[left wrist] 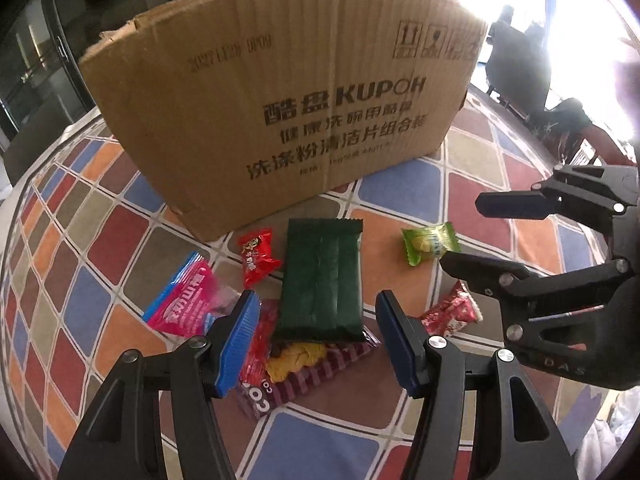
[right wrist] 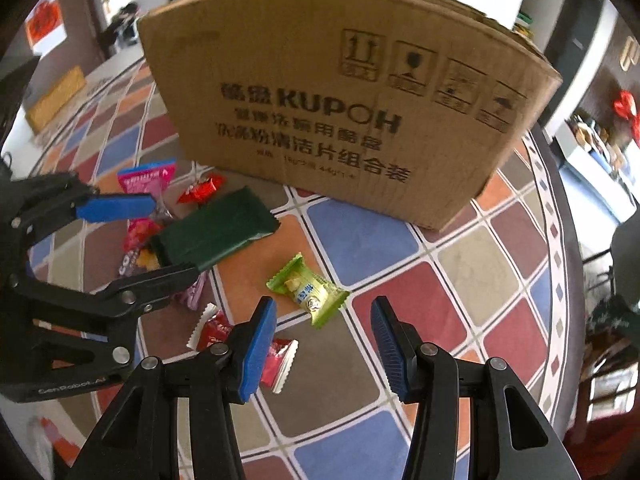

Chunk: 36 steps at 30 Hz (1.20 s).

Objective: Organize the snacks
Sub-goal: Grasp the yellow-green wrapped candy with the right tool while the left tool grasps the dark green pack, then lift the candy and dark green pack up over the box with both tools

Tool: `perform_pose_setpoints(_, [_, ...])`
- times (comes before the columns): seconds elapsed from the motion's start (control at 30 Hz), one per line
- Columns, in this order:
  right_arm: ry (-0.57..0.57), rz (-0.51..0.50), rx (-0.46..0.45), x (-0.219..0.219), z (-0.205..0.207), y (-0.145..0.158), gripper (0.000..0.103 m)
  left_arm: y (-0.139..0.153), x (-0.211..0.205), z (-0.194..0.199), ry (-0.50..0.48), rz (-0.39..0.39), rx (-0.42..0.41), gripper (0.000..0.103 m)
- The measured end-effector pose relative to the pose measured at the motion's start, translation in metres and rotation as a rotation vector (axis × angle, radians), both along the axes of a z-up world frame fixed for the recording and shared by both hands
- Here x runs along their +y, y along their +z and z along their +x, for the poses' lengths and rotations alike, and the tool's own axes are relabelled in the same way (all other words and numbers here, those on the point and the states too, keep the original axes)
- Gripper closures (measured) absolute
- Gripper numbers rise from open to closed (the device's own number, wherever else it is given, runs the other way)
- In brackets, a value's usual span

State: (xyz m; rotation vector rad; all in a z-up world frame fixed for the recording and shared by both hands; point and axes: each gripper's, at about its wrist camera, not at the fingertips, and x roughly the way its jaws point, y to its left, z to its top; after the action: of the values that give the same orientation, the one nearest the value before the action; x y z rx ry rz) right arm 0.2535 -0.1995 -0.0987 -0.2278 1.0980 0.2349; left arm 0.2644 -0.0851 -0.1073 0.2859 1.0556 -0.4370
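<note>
In front of the cardboard box we see, left to right, a pink packet, the left gripper gaping empty over the dark green packet, a light green candy, and the right gripper, parted, holding nothing.

Checkered tablecloth, cardboard box, scattered snack packets
</note>
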Motion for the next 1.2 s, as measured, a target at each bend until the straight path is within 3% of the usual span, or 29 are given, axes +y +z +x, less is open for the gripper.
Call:
perform_pose_setpoints(0.33, [0.116, -0.041, 0.017, 0.012, 0.013, -0.011, 0.053, -0.009, -0.008, 0.013, -0.018, 0.021, 0.01, 0.043])
perform_pose_setpoints(0.73, [0.107, 0.028, 0.059, 0.008, 0.03, -0.031, 0.054, -0.021, -0.013, 0.03, -0.008, 0.009, 0.056, 0.048])
perform_pose_setpoints(0.8, [0.096, 0.048, 0.061, 0.005, 0.031, -0.032, 0.057, -0.023, -0.012, 0.031, -0.01, -0.001, 0.065, 0.056])
perform_pose_setpoints(0.97, [0.084, 0.096, 0.06, 0.001, 0.03, -0.03, 0.077, -0.024, -0.016, 0.028, -0.017, -0.004, 0.058, 0.058])
perform_pose_setpoints(1.2, [0.053, 0.127, 0.052, -0.001, 0.024, -0.026, 0.081, -0.017, -0.009, 0.017, 0.017, -0.023, 0.032, 0.059])
